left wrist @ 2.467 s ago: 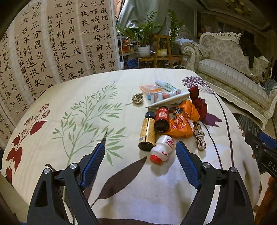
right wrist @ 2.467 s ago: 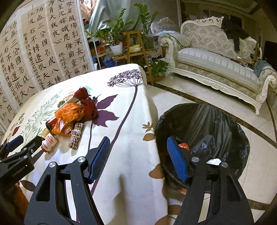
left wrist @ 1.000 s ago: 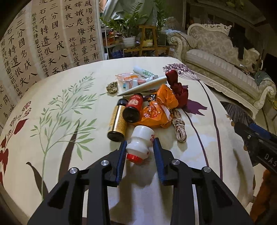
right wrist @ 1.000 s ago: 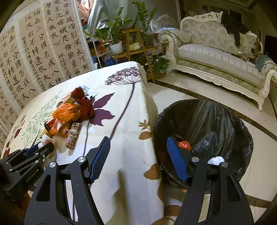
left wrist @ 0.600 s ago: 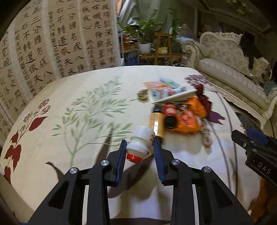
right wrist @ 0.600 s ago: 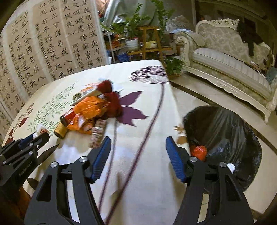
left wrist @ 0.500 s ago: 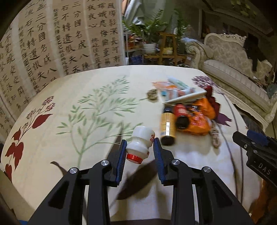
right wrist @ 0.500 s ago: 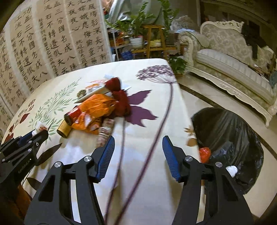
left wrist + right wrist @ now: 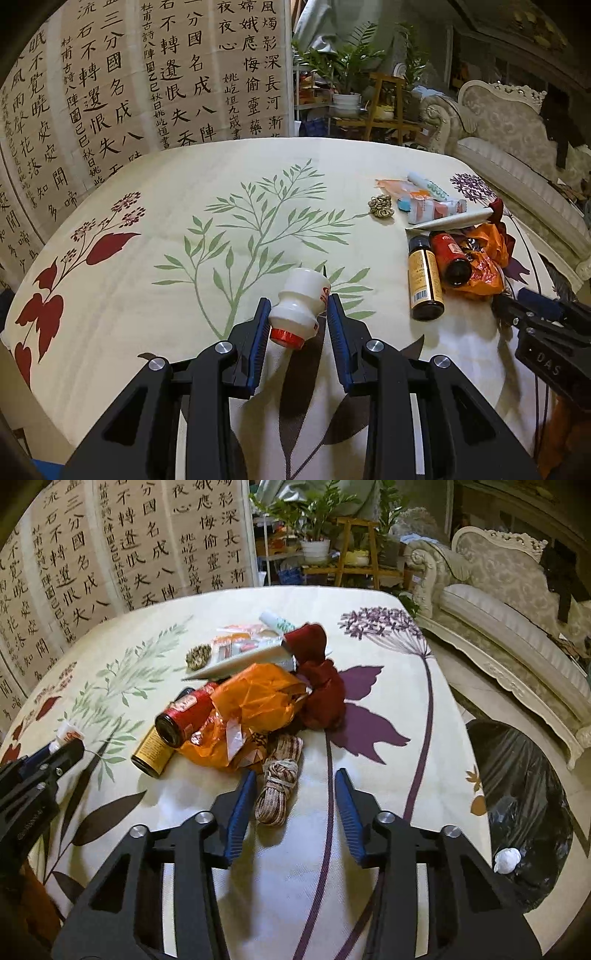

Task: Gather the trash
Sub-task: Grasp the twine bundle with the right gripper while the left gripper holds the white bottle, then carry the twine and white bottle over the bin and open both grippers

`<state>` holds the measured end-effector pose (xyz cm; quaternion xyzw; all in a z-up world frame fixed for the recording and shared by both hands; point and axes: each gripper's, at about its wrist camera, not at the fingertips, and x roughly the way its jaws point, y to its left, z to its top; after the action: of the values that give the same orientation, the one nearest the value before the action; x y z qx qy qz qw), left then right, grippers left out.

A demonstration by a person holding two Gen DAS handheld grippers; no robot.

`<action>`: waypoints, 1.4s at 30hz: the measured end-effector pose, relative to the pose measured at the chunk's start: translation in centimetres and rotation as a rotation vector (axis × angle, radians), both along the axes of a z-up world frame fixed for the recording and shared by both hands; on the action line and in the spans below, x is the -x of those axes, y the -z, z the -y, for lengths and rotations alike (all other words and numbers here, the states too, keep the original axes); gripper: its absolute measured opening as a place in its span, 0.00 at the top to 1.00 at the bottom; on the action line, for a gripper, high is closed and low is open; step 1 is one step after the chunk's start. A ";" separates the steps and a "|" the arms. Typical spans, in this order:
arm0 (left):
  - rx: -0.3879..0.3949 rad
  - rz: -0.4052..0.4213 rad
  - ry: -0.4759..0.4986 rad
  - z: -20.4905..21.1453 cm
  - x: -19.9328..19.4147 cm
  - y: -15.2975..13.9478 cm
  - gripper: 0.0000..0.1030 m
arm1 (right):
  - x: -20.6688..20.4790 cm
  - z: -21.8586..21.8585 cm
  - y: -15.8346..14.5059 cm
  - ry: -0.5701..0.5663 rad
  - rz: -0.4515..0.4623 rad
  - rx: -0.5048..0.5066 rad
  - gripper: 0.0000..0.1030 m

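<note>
My left gripper (image 9: 297, 319) clamps the white bottle (image 9: 301, 308); right gripper (image 9: 295, 797), fingers apart, nears the rope bundle (image 9: 275, 792); the bin (image 9: 524, 805) comes next.

Dim warm indoor light, soft shadows, strong fisheye bending, dark vignetted corners.

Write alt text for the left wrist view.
The left gripper clamps a small white plastic bottle with a red cap above a leaf-patterned tablecloth. To its right lies a trash pile: brown bottle, orange plastic bag.
</note>
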<state>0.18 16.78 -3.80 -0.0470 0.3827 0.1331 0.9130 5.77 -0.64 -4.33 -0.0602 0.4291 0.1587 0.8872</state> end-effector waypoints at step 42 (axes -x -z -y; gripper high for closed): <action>0.021 0.077 0.430 20.3 -3.5 -2.6 0.69 | 2.2 20.7 -2.6 0.433 0.140 -0.039 0.90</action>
<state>3.63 -3.53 -1.19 0.0213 0.3501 -0.0708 0.9338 3.57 -21.31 -1.72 0.0397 0.3661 -0.0318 0.9292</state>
